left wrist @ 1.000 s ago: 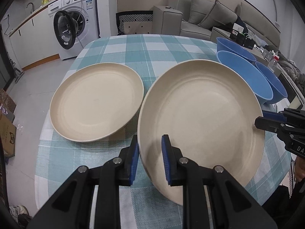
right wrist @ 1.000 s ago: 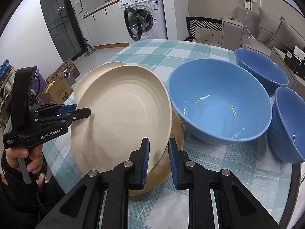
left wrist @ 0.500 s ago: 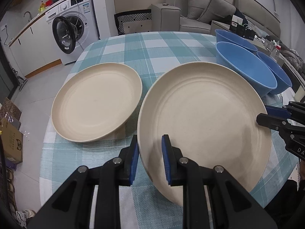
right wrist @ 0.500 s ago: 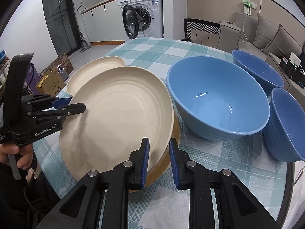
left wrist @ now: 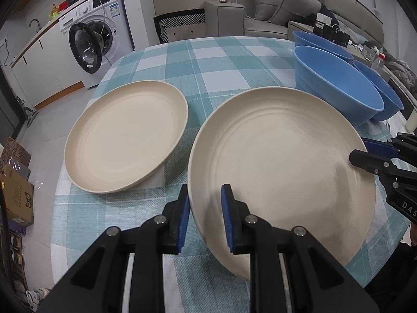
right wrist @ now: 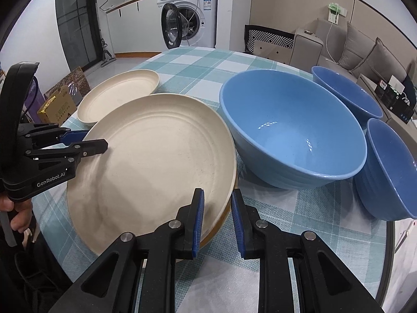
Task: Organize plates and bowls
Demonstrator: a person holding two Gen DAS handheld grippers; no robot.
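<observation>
I have the near cream plate (left wrist: 281, 161) pinched by its rim from both sides. My left gripper (left wrist: 204, 217) is clamped on the edge nearest me at the left, one pad under the rim and one on the inner face. My right gripper (right wrist: 217, 219) is clamped on the opposite edge, beside the big blue bowl (right wrist: 292, 127). Both sets of jaws are closed tight on that rim, with nothing else between them.

I hold it from two sides because the plate is wide and shallow. One grip on a thin rim would let it swing, I judge. It sits tilted, its right edge riding above a darker, tan plate (right wrist: 221, 224) that peeks out underneath in the right wrist view. Whether the two touch there I cannot tell.

The other cream plate (left wrist: 125, 140) lies flat on the checked tablecloth (left wrist: 229, 62), to the left and a little farther off, apart from the one I hold. Its edge looks doubled, perhaps a stack. That seems the sensible place for this plate to go.

Three blue bowls crowd the far right: the big one, a second bowl (right wrist: 346, 94) behind it, and a third bowl (right wrist: 391, 169) at the right edge, none nested yet.
</observation>
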